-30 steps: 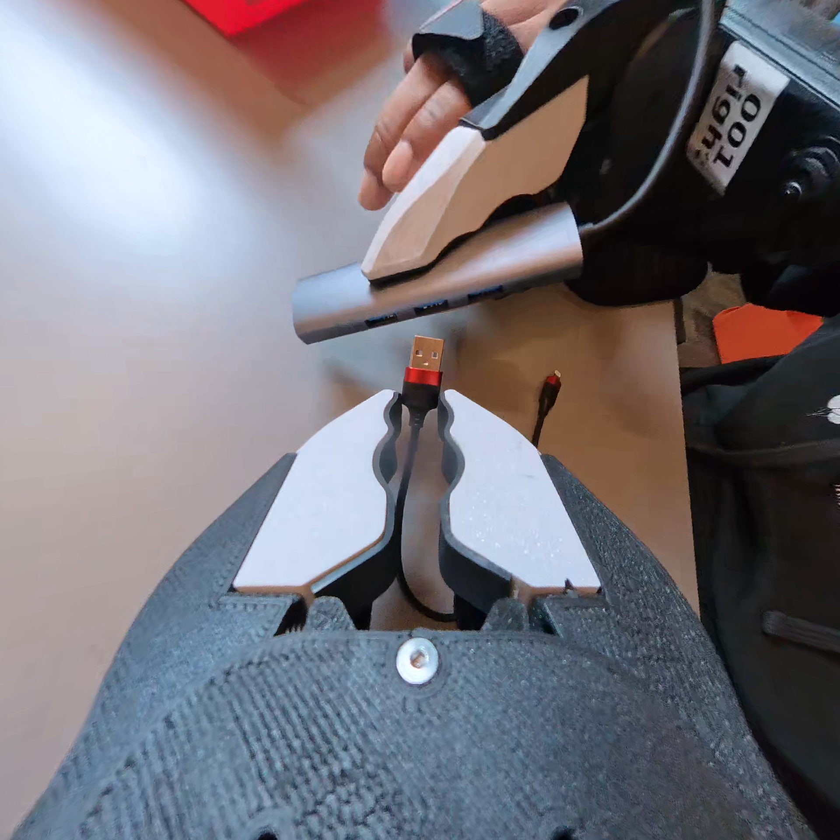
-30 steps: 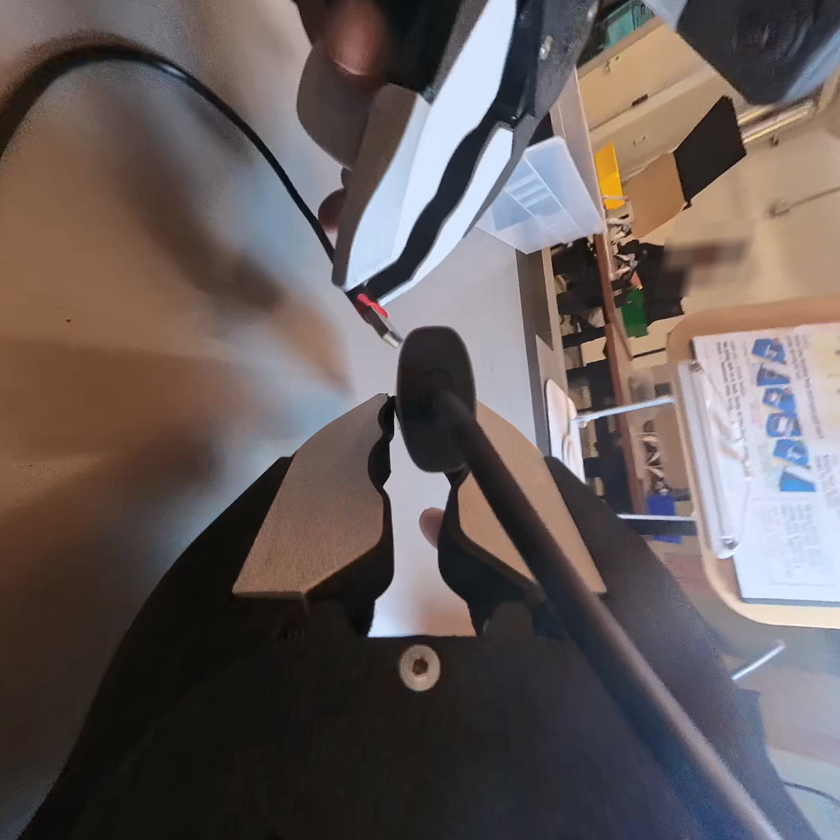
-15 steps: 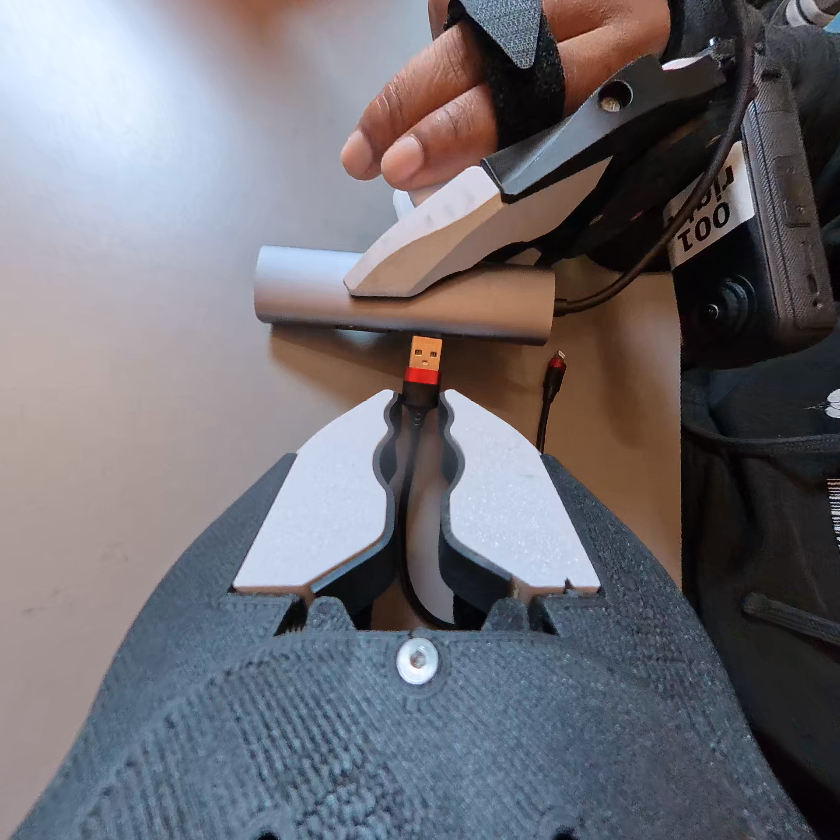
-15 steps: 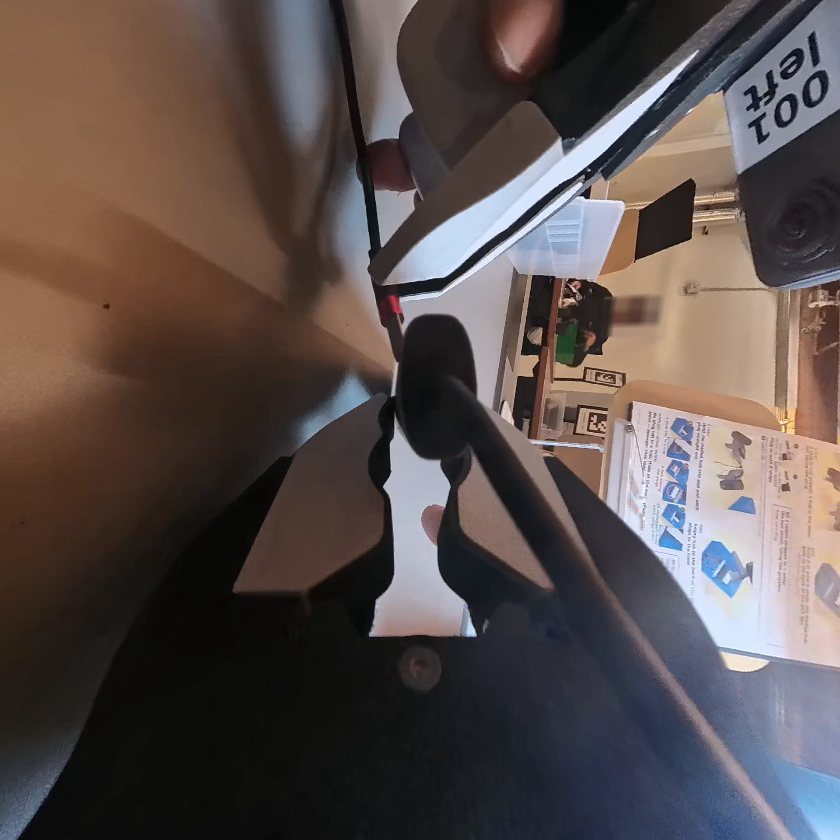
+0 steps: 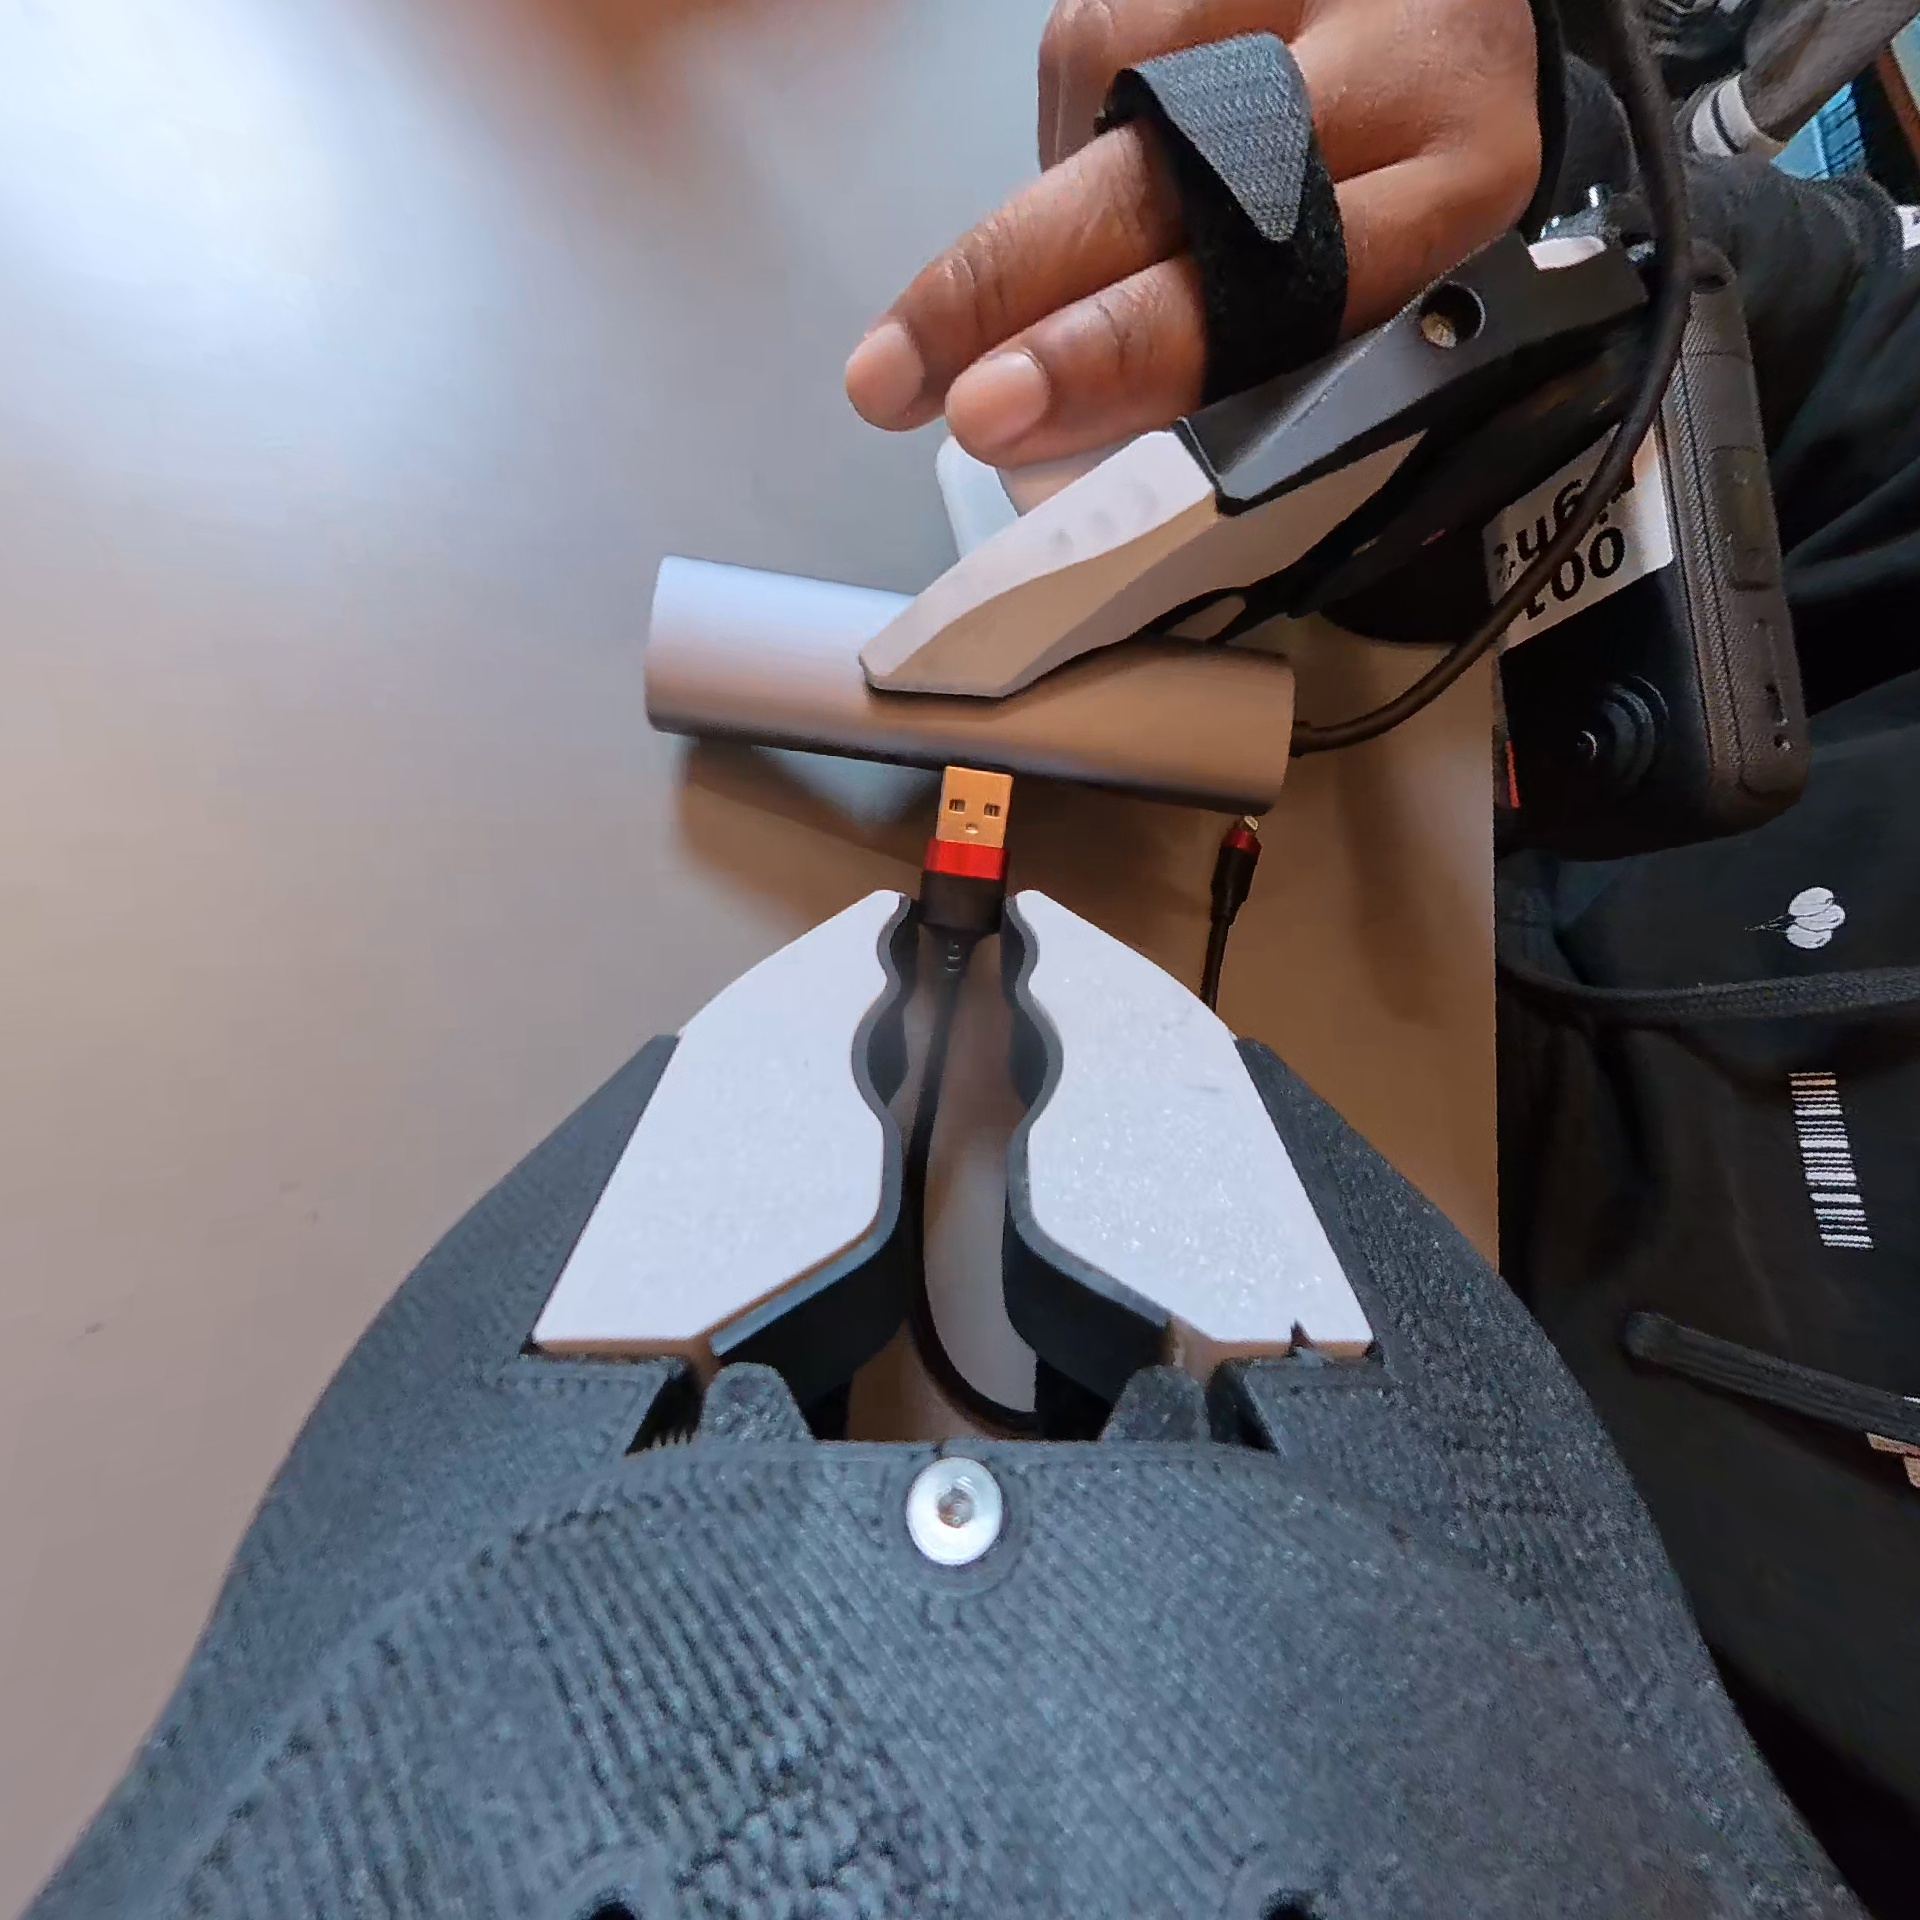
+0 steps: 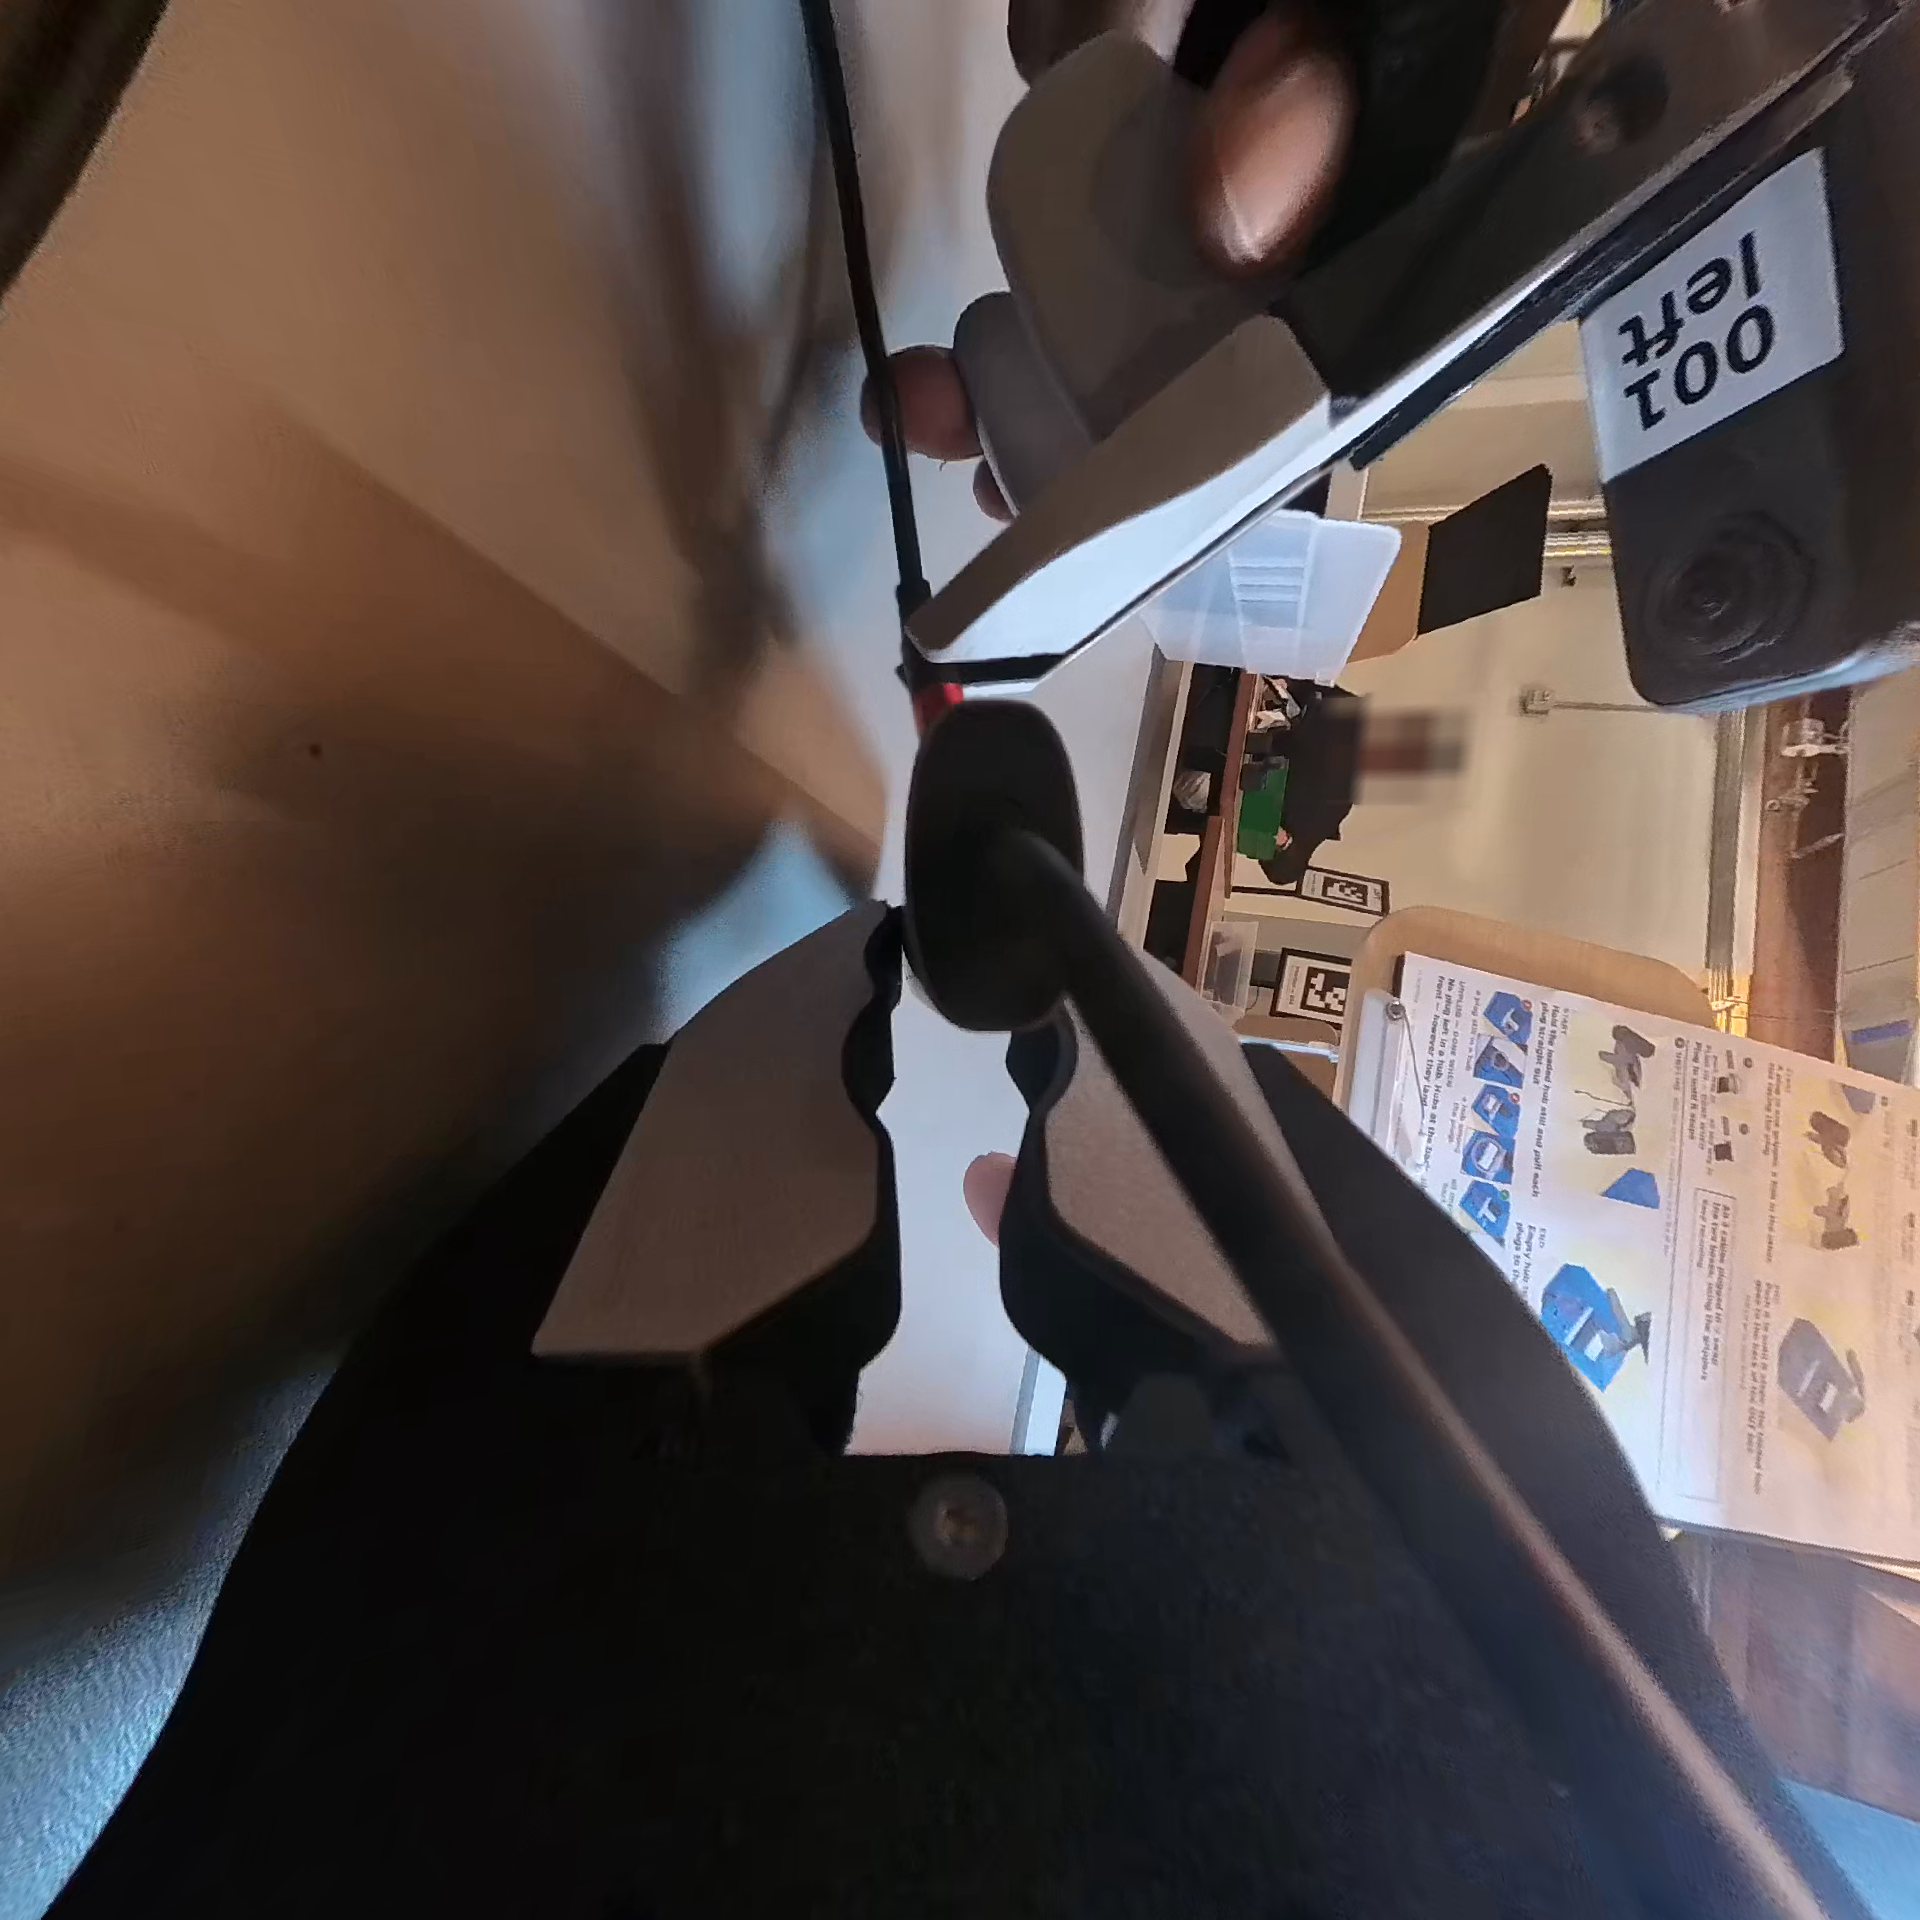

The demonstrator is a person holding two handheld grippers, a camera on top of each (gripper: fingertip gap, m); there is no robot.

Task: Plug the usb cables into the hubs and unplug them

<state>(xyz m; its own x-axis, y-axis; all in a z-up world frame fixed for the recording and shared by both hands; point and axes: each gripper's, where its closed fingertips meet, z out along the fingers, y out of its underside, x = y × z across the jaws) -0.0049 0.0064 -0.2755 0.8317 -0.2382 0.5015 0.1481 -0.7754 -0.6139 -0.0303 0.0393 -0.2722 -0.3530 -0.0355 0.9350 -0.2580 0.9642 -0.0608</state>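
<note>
My left gripper (image 5: 956,912) is shut on a black USB cable just behind its red collar. The gold USB-A plug (image 5: 975,808) sticks out forward, its tip at the lower edge of the grey hub (image 5: 790,665). The hub is held level above the table, and its ports are hidden. My right gripper (image 6: 977,966) is shut on the hub (image 6: 992,873), seen end-on as a dark oval with its own cable trailing down right. Its upper finger (image 5: 1049,571) lies across the hub. The left gripper's fingers (image 6: 1101,540) and the red collar (image 6: 933,702) show just beyond the hub.
The cable's other end, a small red connector (image 5: 1242,844), lies on the brown table (image 5: 312,727) near its right edge. A person's dark clothing (image 5: 1714,1143) fills the right. A hand (image 5: 1122,301) grips the right gripper. A clear plastic box (image 6: 1283,597) and an instruction sheet (image 6: 1662,1226) stand behind. My hands' fingertips stand some 4 cm from each other. It is some 10 cm from my left tips to the small red connector (image 5: 1242,844).
The hub has swung from tilted with its ports showing to level with its ports hidden, and has closed in on the plug. The plug tip now meets the hub's edge.
</note>
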